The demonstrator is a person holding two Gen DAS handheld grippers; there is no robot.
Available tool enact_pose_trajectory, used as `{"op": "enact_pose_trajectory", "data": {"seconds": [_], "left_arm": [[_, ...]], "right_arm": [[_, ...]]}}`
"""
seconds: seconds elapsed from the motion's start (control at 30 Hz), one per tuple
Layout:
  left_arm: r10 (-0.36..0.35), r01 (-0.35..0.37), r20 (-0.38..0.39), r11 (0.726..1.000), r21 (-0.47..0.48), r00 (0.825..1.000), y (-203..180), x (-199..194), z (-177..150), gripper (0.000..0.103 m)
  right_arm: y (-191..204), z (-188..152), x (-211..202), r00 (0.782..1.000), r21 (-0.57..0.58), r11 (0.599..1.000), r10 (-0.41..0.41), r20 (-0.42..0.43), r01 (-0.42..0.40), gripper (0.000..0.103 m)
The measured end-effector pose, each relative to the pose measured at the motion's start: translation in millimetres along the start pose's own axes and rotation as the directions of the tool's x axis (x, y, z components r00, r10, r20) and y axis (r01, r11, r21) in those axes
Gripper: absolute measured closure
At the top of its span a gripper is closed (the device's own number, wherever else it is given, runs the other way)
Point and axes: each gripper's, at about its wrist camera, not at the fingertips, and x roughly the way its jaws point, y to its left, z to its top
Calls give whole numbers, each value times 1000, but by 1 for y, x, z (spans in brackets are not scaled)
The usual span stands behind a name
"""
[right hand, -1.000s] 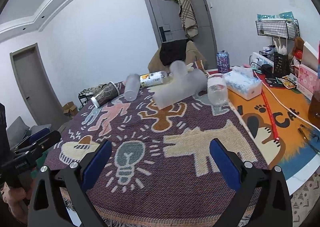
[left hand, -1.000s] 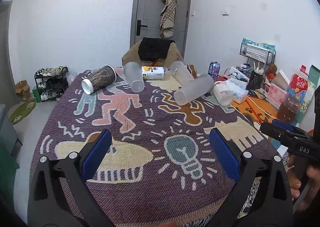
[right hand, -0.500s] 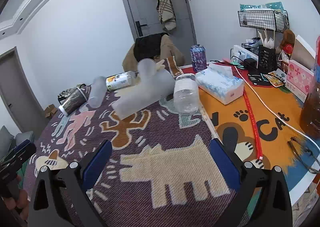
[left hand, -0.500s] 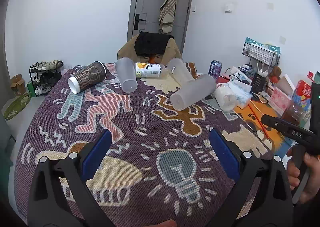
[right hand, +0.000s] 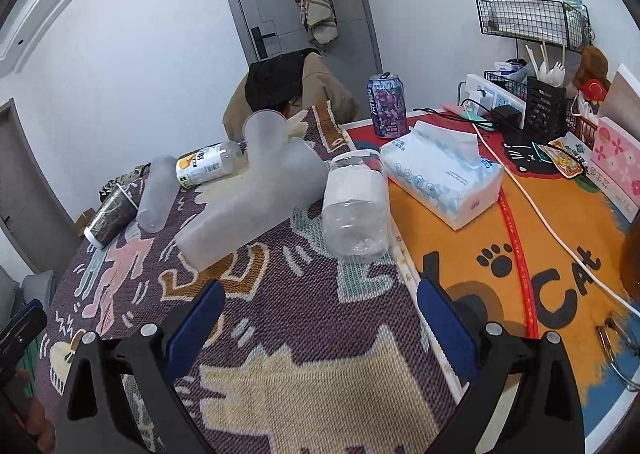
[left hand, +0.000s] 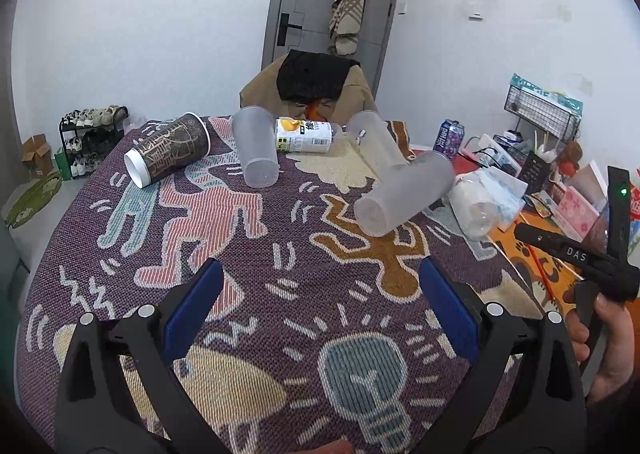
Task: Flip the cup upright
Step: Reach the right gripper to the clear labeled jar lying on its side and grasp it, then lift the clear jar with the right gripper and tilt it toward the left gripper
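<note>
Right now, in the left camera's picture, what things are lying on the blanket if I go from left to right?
Brown paper cup → clear plastic cup → little drink bottle → big frosted cup → clear jar.

Ahead of your right gripper (right hand: pixel 320 318) the cloth (right hand: pixel 320 334) lies bare until the clear jar (right hand: pixel 356 206) at 12 o'clock, with the frosted cup (right hand: pixel 248 214) at 11 and the tissue pack (right hand: pixel 440 178) at 1.
</note>
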Motion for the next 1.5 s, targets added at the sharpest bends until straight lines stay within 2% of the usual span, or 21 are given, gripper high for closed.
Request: {"op": "enact_pose_trajectory", "data": {"seconds": [0.23,0.43,0.67,0.73,0.8,1.13,1.5], "left_arm": [[3,-3,-15,999,-47,1000,7,20,6,6],[-2,0,-36,998,-70,999,15,33,4,6],[4,-9,-43,995,-96,999,27,34,3,6],[7,-12,-45,994,-107,999,31,33,3,6],[6,-11,-45,993,-120,999,33,30,3,6],[-18,14,-28,993,-116,999,32,7,-7,6],[-17,18,10,995,-100,1000,33,-31,-14,6]], "right_arm": [[-8,13,32,999,11,1000,-15,-49,16,13],[-7,24,62,993,-19,994,-105,-56,104,14],[-4,32,102,982,-51,985,-171,-84,167,17],[-5,32,111,979,-64,981,-188,-80,183,39],[-6,28,115,978,-59,982,-182,-102,177,42],[6,5,41,994,-30,994,-104,-18,103,43],[42,-37,-31,997,-5,998,66,41,-66,43]]}}
